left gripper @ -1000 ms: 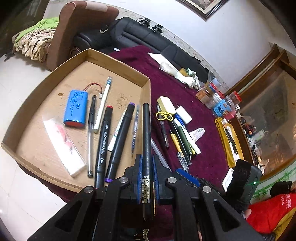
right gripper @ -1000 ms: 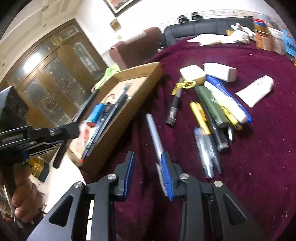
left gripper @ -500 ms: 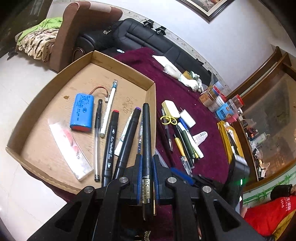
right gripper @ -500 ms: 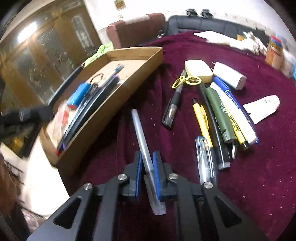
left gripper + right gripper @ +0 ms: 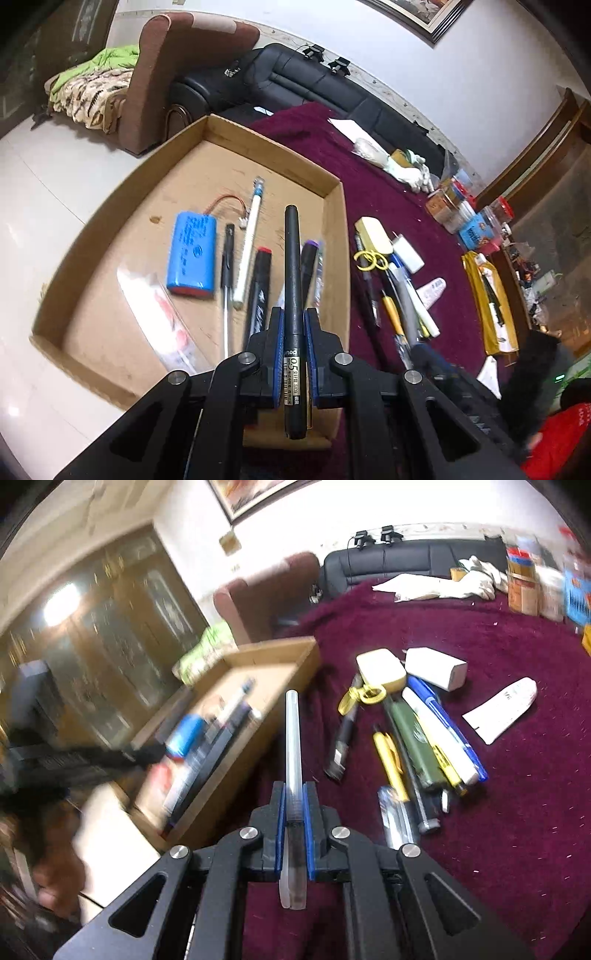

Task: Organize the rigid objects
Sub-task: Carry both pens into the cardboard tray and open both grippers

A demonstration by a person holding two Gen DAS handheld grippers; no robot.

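Observation:
My left gripper is shut on a black pen and holds it above the near right part of the cardboard tray. The tray holds a blue battery pack, markers and pens. My right gripper is shut on a clear grey pen, lifted off the maroon cloth beside the tray. A cluster of pens lies on the cloth to the right.
A yellow case, a white adapter and a white tube lie by the pen cluster. Jars and boxes stand at the far right of the table. A black sofa is behind it.
My right gripper shut on the clear grey pen and lifted it off the cloth. My left gripper moved with the black pen over the tray.

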